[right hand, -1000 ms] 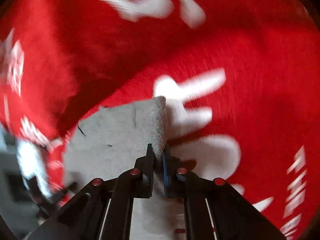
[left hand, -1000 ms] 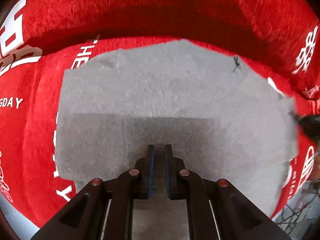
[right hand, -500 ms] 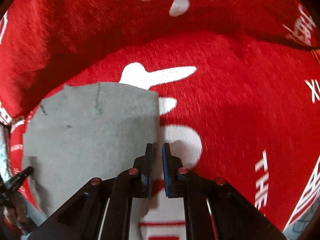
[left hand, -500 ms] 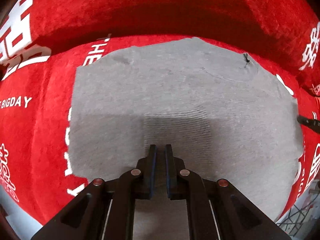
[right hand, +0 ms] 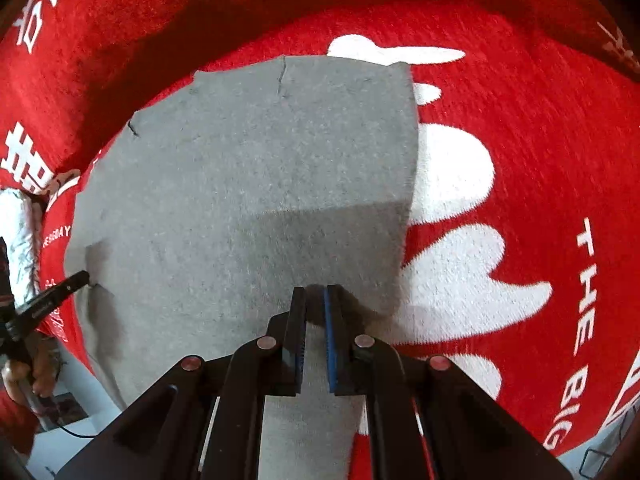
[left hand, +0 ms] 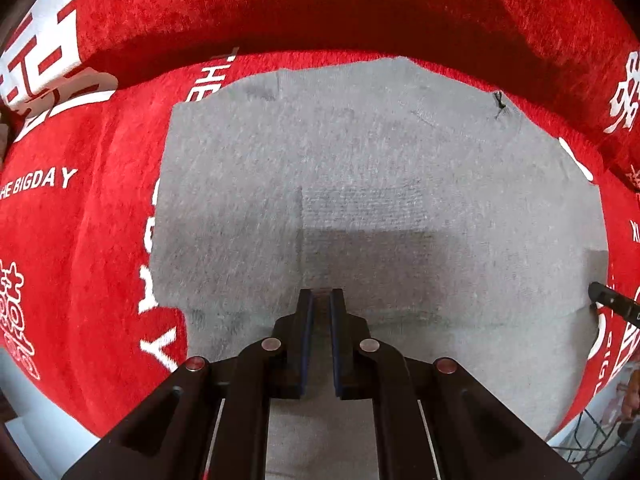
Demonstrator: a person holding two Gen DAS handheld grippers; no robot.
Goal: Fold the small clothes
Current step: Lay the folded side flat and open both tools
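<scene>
A grey knit garment [left hand: 360, 184] lies flat on a red cloth with white lettering; it also shows in the right wrist view [right hand: 248, 184]. My left gripper [left hand: 321, 294] is shut on the near edge of the grey garment, which passes between its fingers. My right gripper [right hand: 316, 292] is shut on the same garment near its right edge. The left gripper's tip [right hand: 78, 280] shows at the garment's left side in the right wrist view, and the right gripper's tip [left hand: 600, 292] at its right side in the left wrist view.
The red cloth [left hand: 80, 240] covers the whole surface and rises in a fold behind the garment [left hand: 320, 12]. A white floor edge [right hand: 80, 440] and a wire rack [left hand: 592, 440] show at the lower corners.
The right gripper swung left from over the red cloth and now has grey fabric between its fingers. The garment has been spread wider and flatter. The left gripper has kept its grip.
</scene>
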